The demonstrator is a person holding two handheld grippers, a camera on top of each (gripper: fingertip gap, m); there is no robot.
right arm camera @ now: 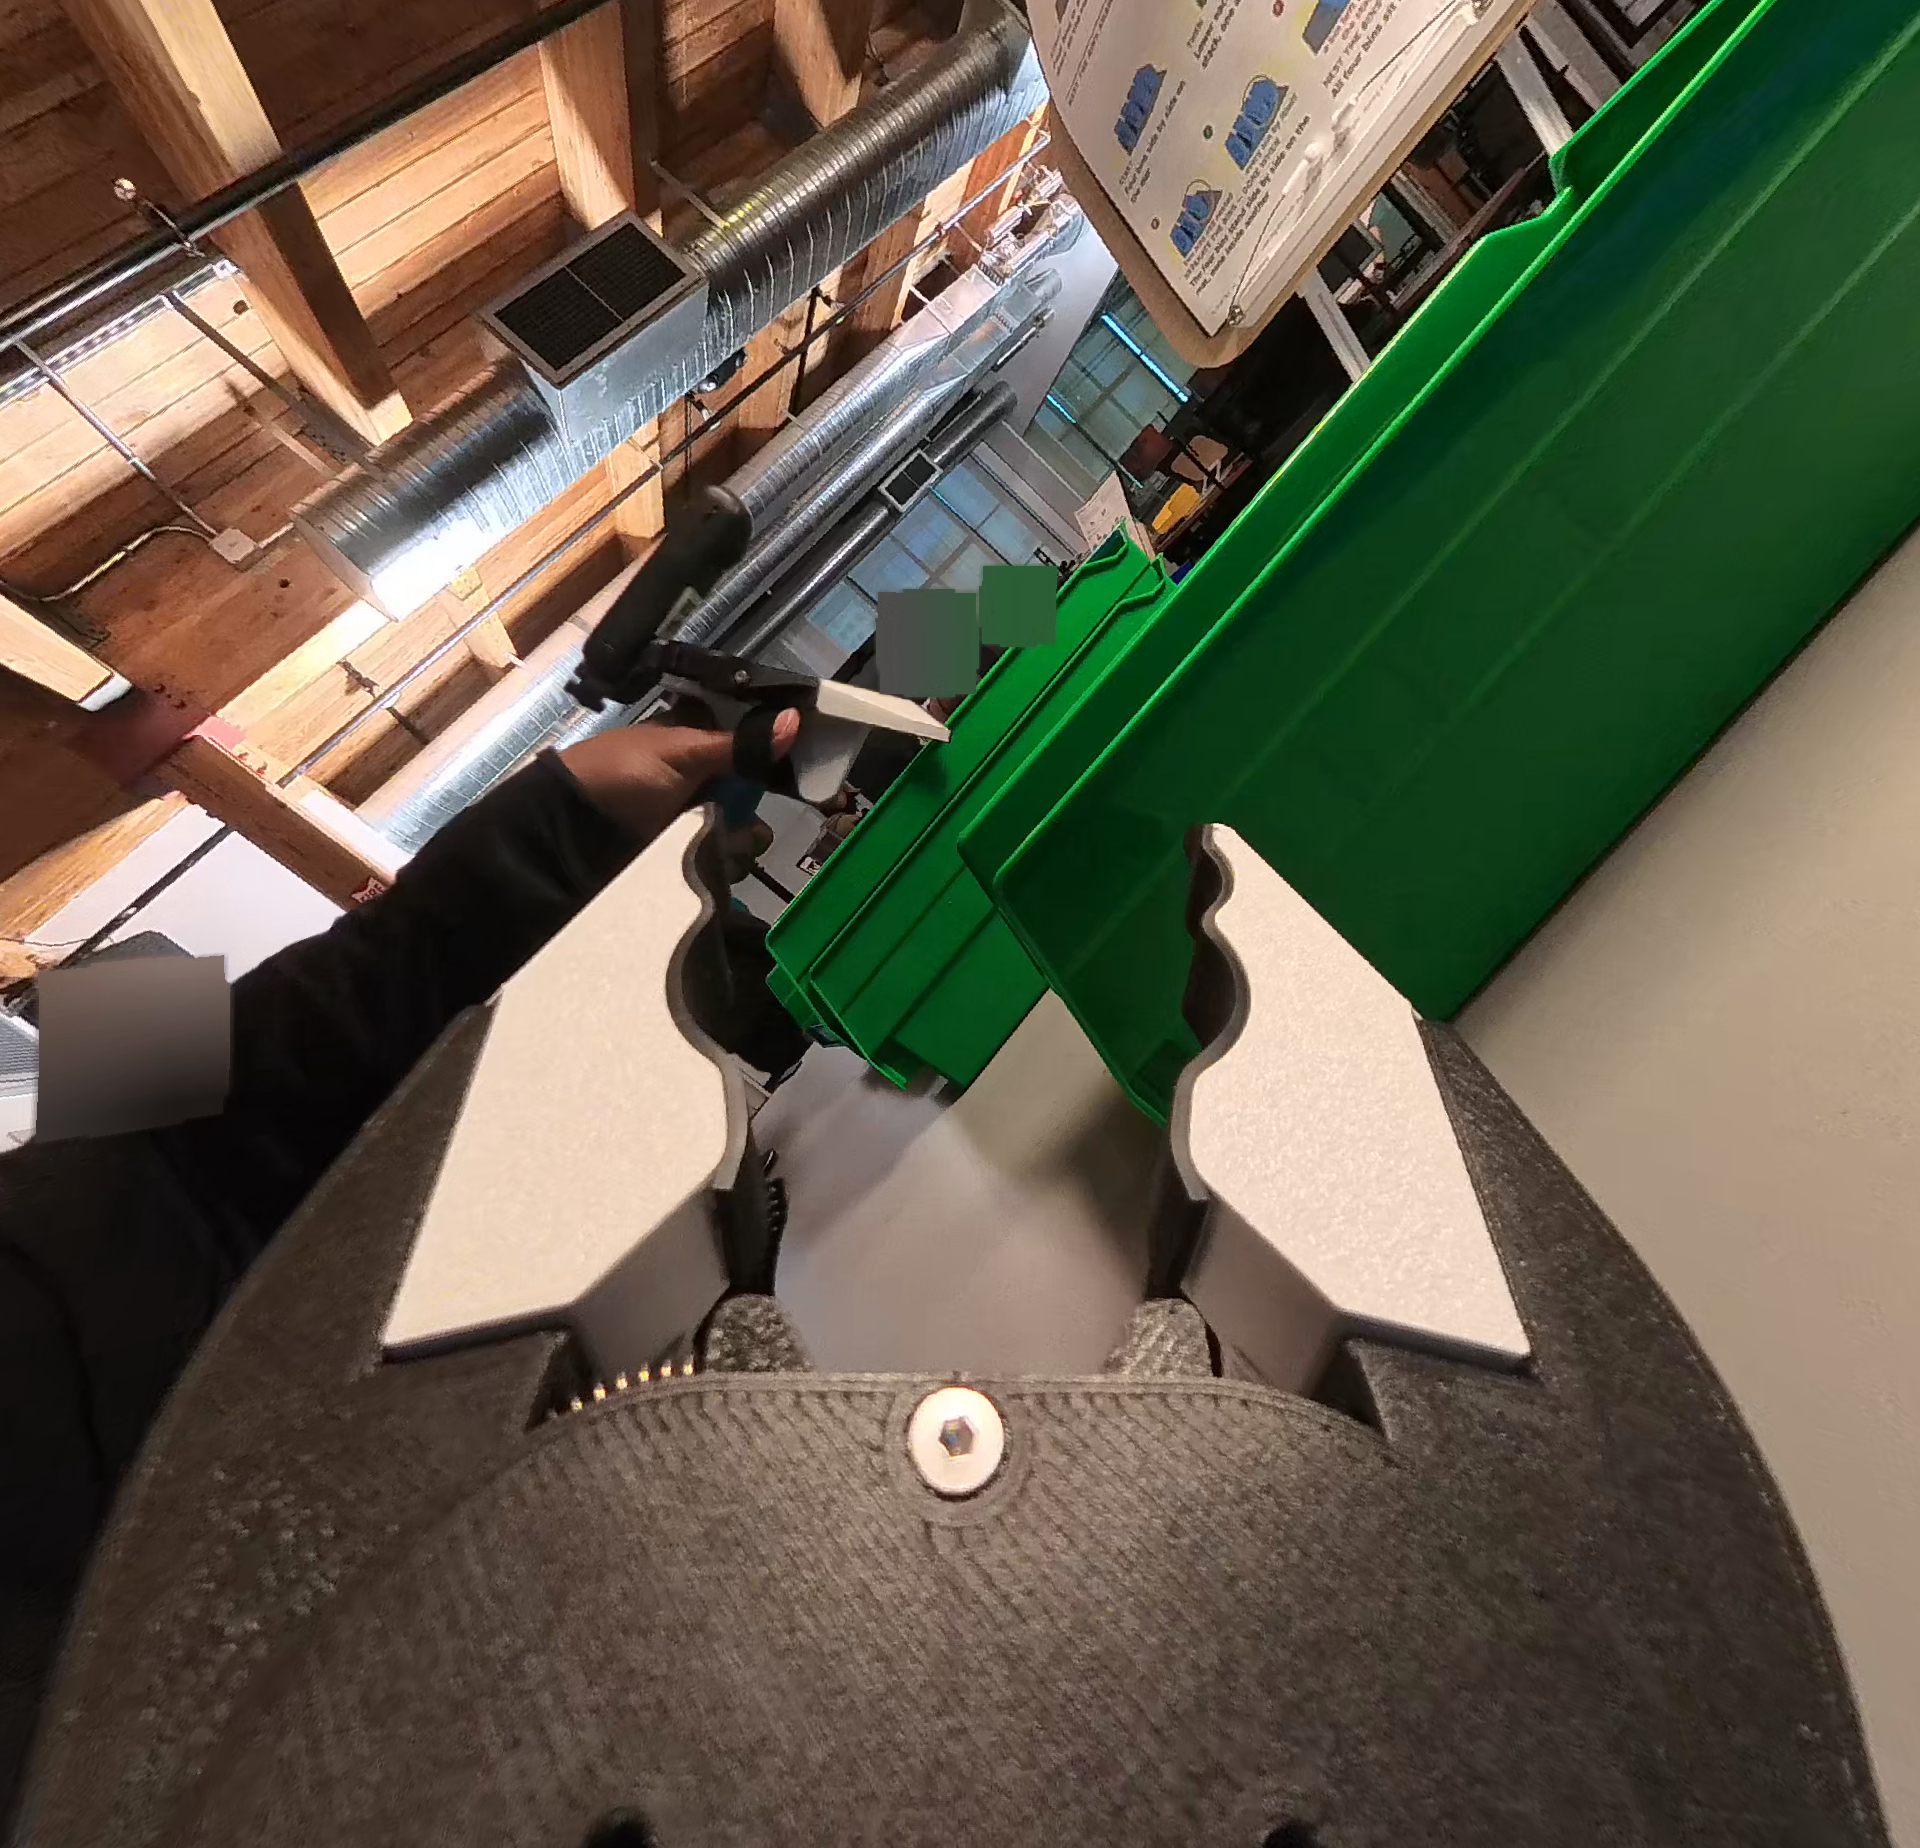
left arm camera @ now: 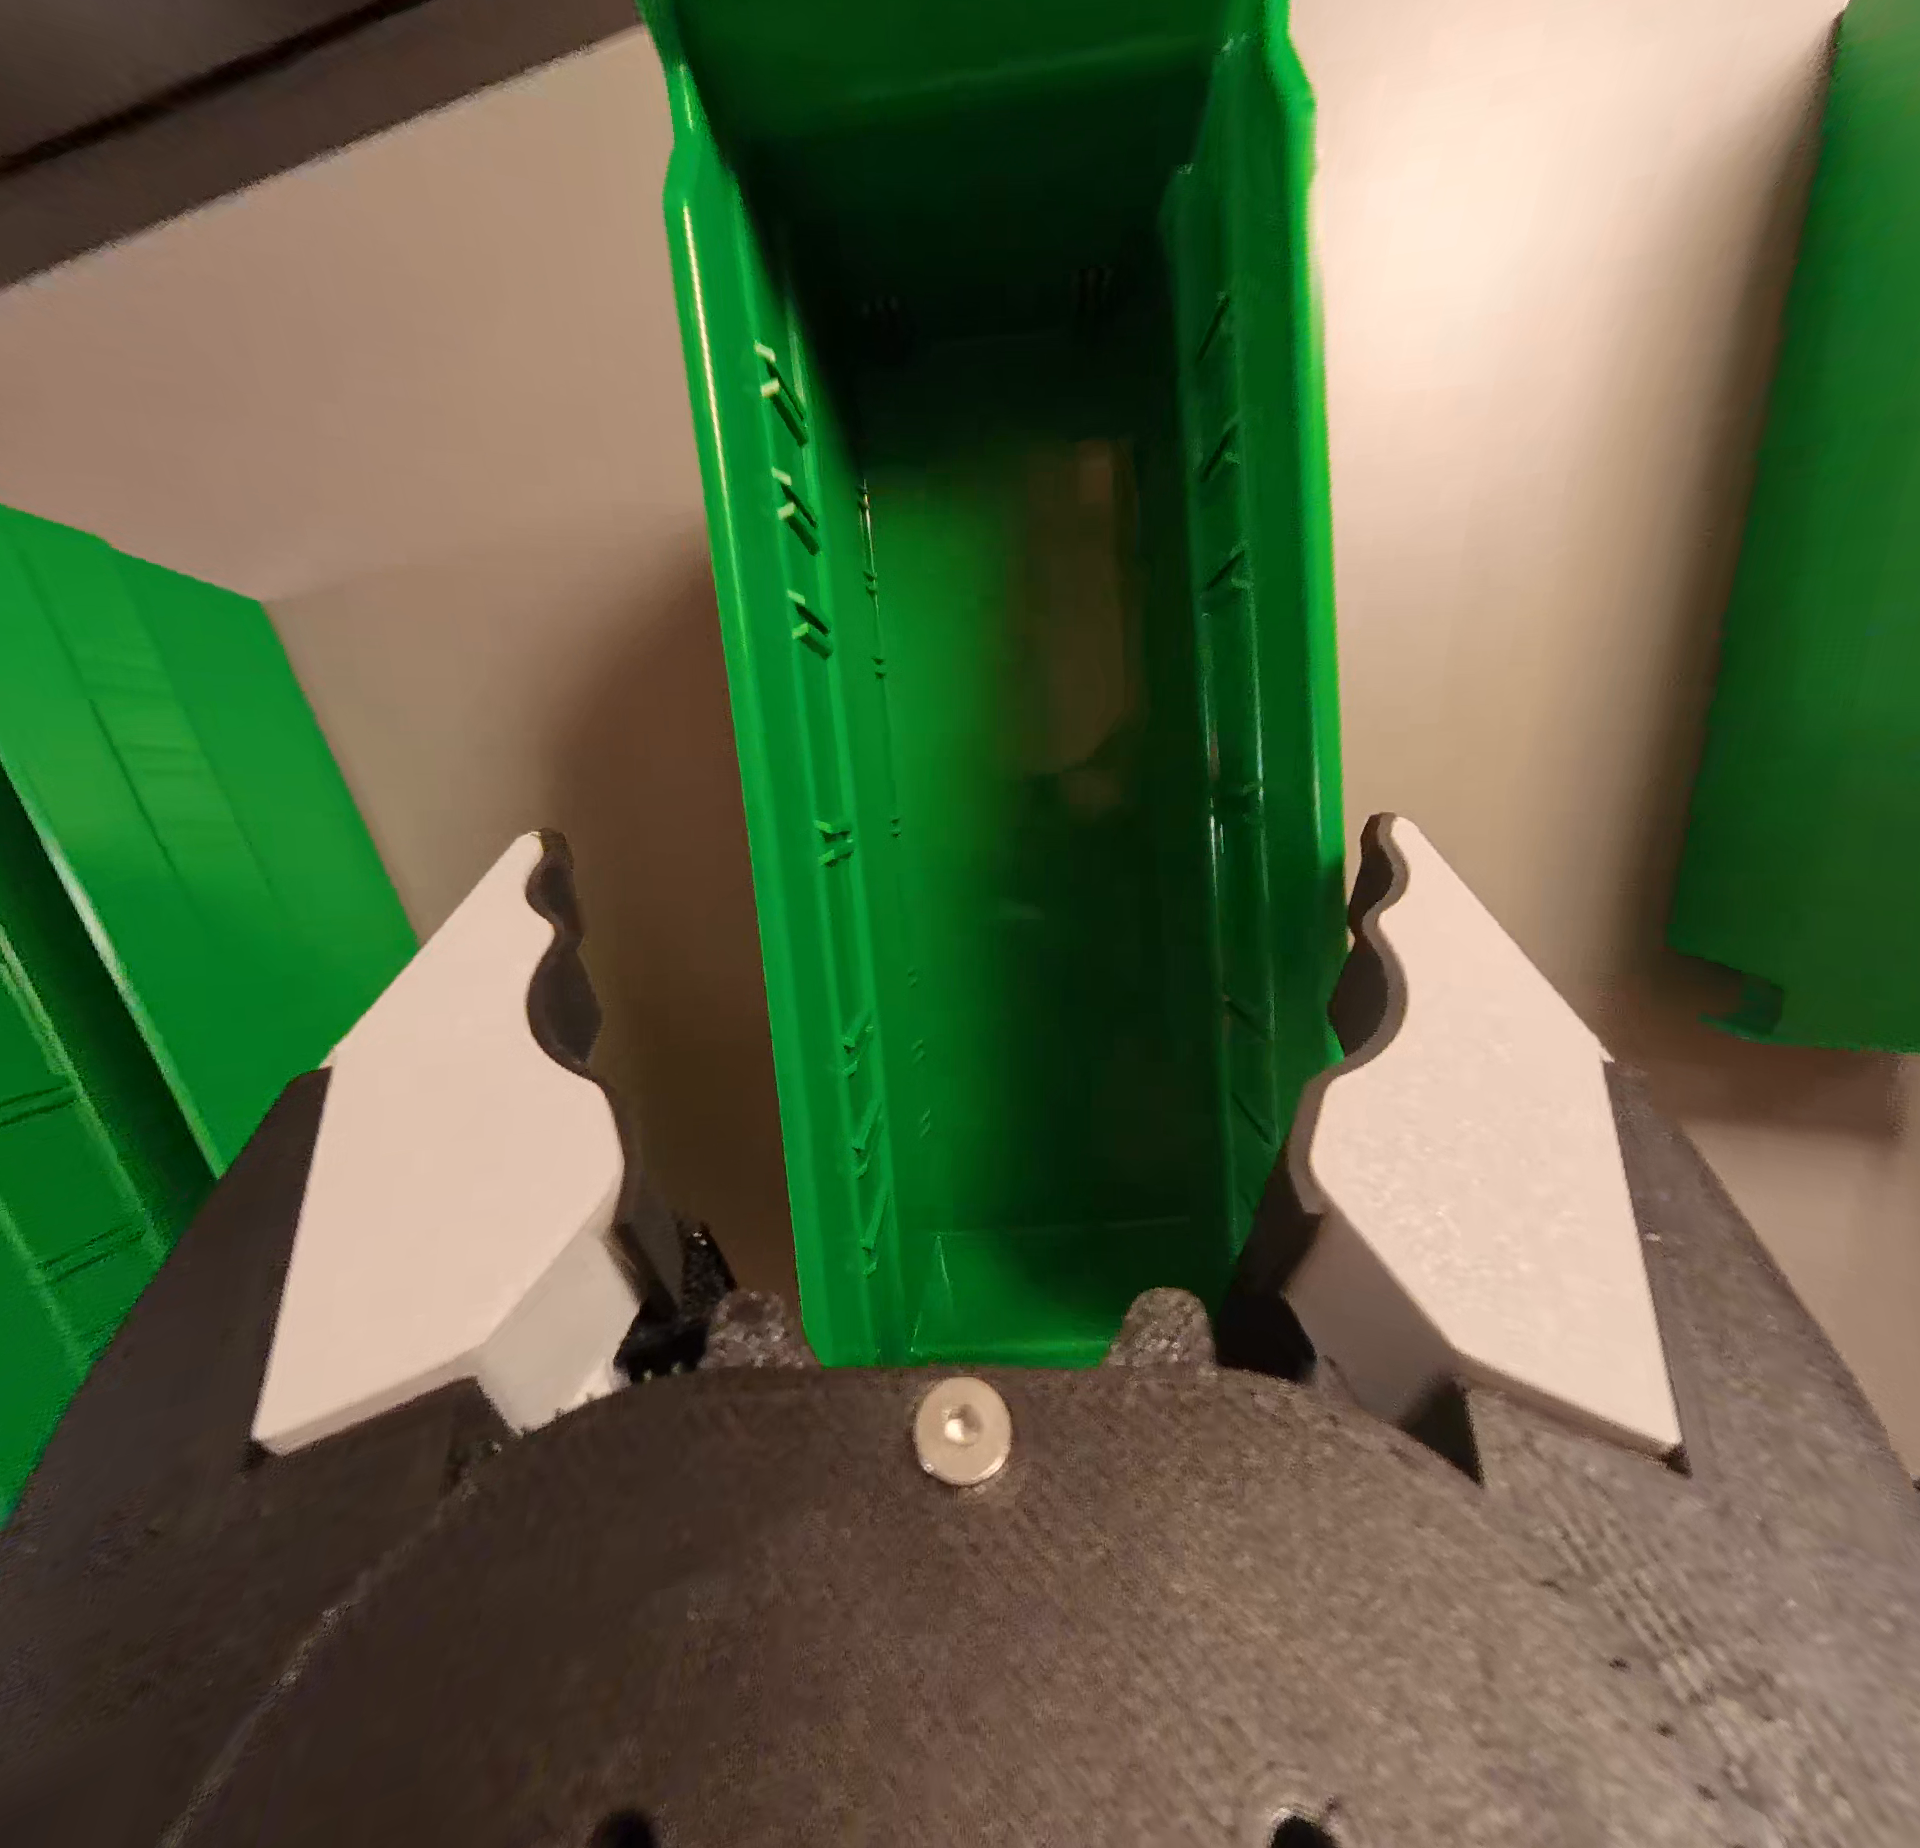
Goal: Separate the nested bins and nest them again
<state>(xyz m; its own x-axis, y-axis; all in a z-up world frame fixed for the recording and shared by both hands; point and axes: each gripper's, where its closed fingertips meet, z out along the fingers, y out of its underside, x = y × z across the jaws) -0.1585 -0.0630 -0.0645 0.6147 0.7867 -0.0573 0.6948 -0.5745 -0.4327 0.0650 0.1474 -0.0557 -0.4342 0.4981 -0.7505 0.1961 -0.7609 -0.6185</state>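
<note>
In the left wrist view a long narrow green bin [left arm camera: 1018,759] stands open side up on the beige table [left arm camera: 416,396], between my left gripper's fingers. My left gripper [left arm camera: 966,863] is open: its left pad [left arm camera: 561,925] stands clear of the bin wall, and its right pad [left arm camera: 1371,925] is at the other wall. In the right wrist view my right gripper [right arm camera: 956,863] is open and holds nothing, low over the table [right arm camera: 1662,1175]. The end of a large green bin [right arm camera: 1507,603] lies just ahead of it. Farther off, the left gripper [right arm camera: 831,728] hovers at the rim of another green bin [right arm camera: 914,925].
Two more green bins lie on the table at the left [left arm camera: 156,811] and right [left arm camera: 1818,551] of the narrow one. A person's black sleeve [right arm camera: 364,967] reaches in from the left. An instruction board [right arm camera: 1247,84] stands behind the bins.
</note>
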